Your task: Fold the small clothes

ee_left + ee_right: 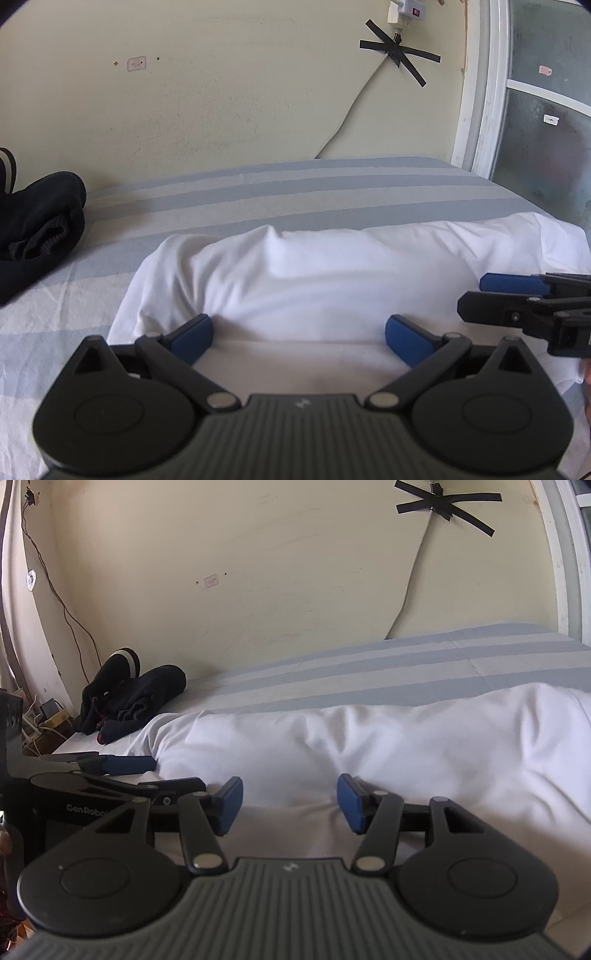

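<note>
Two claws hovered low over a bed (pixel 332 184) covered with a sheet striped in pale blue and white. A white garment (pixel 314 273) lay bunched and rumpled across the near part of that bed, stretching from the left claw's side across to the right edge of the left wrist view.

From its own camera, the left claw (pixel 298 336) stood with its blue pads (pixel 192 338) wide apart, white cloth lying below the gap and neither pad pressing on it. The right claw (pixel 290 803) likewise had its pads spread, the garment's fabric beneath and between them but not pinched. In the left wrist view the right claw (pixel 476 295) reached in from the right edge, seen side-on above the white cloth; in the right wrist view the left claw (pixel 177 773) came in from the left, its body bearing pale lettering that read "Gen Robo" before being cut off by the right claw's own frame.

Dark clothes (pixel 133 698) sat in a heap at the far left corner of the bed against the wall (pixel 258 572), one piece showing a light band. On the wall, strips of black tape (pixel 399 50) crossed over a pale cable (pixel 351 107) that ran down behind the bed. A small pinkish sticker (pixel 136 63) was stuck to the wall; its marking was too small to read.
</note>
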`<state>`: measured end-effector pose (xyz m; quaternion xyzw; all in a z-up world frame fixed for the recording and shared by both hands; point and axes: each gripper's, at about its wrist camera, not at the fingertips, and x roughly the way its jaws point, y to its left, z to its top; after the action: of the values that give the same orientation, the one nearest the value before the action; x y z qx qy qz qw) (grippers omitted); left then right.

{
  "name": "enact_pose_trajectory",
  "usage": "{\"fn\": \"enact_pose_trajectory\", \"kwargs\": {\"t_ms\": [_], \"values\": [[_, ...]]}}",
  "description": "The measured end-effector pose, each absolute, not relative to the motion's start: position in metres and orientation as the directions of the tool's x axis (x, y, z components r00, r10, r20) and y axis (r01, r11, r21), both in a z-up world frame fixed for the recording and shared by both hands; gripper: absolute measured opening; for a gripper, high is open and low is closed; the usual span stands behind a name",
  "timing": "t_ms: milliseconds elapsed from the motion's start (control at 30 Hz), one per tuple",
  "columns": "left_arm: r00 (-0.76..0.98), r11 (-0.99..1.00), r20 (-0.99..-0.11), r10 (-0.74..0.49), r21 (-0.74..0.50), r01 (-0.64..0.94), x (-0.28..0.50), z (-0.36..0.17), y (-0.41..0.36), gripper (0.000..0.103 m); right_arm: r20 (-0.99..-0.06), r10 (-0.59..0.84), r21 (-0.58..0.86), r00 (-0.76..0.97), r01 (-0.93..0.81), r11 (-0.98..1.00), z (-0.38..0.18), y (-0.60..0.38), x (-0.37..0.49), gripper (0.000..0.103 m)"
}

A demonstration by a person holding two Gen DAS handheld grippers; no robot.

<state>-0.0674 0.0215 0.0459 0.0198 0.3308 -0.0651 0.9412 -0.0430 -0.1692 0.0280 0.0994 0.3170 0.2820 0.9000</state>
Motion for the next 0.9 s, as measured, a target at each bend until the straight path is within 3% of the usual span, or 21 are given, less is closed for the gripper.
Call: {"fn": "enact_pose_trajectory", "kwargs": {"t_ms": [900], "values": [[0.759,0.991,-0.645,-0.081,0.032,0.133,-0.0636,0.0446,0.0159,0.103,-0.519,0.568,0.346,0.639,-0.450,0.823,0.0283,-0.1669,-0.0434,0.062]]}}
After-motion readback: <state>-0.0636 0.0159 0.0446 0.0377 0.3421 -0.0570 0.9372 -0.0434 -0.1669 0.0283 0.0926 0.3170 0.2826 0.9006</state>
